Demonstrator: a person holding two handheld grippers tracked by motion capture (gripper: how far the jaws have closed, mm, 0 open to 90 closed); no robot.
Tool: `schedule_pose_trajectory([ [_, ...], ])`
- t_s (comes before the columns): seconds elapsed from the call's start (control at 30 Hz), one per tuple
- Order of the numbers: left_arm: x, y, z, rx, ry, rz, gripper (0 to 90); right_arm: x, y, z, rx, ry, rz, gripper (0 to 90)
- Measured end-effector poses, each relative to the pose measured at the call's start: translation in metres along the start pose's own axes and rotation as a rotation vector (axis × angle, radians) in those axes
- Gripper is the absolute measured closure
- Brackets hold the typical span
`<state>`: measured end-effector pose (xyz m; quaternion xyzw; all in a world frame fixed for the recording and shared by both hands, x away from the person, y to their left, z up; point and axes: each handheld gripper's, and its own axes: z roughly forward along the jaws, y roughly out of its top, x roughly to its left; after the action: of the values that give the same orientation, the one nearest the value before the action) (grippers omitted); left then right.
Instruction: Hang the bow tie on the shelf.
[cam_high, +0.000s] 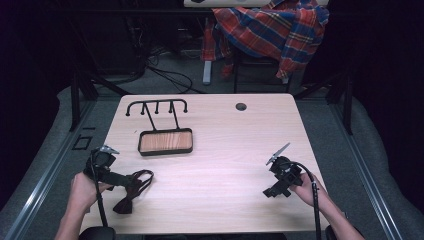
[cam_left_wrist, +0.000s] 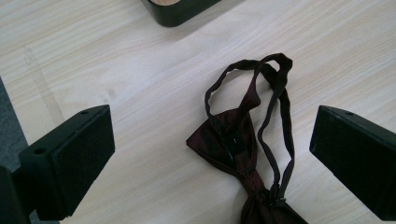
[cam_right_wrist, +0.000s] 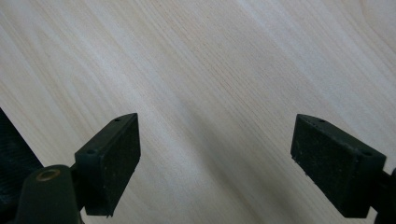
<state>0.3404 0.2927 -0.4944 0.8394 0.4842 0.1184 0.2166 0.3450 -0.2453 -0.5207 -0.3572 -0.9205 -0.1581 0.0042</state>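
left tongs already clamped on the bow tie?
No. In the left gripper view the left tongs stand wide open, the bow tie lying loose between them.

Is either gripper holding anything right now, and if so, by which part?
Nothing is held. The left gripper has open jaws either side of the dark red bow tie on the table; the right gripper is open over bare wood.

a lab-style recording space: a pale wood table (cam_high: 215, 175) with a cable hole (cam_high: 241, 106) near its far edge, dark curtains around it, loose cables (cam_high: 165, 75) on grey floor, a plaid shirt (cam_high: 270, 30) over a chair.
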Motion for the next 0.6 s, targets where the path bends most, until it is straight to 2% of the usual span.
schedule_pose_trajectory([
  [0.1, 0.001, 0.002, 0.001, -0.001, 0.004, 0.002, 0.1, 0.0, 0.0, 0.0, -0.004, 0.007, 0.003, 15.8],
  [0.2, 0.003, 0.005, 0.004, -0.013, -0.035, -0.023, 0.1, 0.0, 0.0, -0.001, -0.006, 0.004, -0.008, 15.7],
  [0.27, 0.0, 0.01, 0.007, -0.004, -0.017, 0.01, 0.1, -0.001, -0.001, 0.002, -0.022, 0.009, 0.026, 15.9],
  [0.3, -0.001, 0.011, 0.008, 0.0, -0.014, 0.021, 0.1, -0.002, 0.001, 0.0, 0.003, -0.003, 0.009, 16.2],
  [0.37, -0.001, 0.012, 0.011, -0.005, -0.033, 0.019, 0.1, -0.001, 0.002, -0.001, -0.003, -0.005, -0.006, 15.2],
  [0.4, -0.001, 0.013, 0.013, -0.001, -0.038, 0.019, 0.1, 0.001, 0.003, -0.001, -0.019, -0.004, 0.003, 15.3],
  [0.47, 0.0, 0.015, 0.015, 0.003, -0.039, 0.027, 0.2, 0.002, 0.003, 0.002, -0.017, 0.012, 0.01, 16.0],
  [0.6, 0.002, 0.018, 0.021, 0.017, -0.046, 0.025, 0.2, 0.002, 0.004, 0.003, 0.005, 0.007, -0.004, 15.9],
])
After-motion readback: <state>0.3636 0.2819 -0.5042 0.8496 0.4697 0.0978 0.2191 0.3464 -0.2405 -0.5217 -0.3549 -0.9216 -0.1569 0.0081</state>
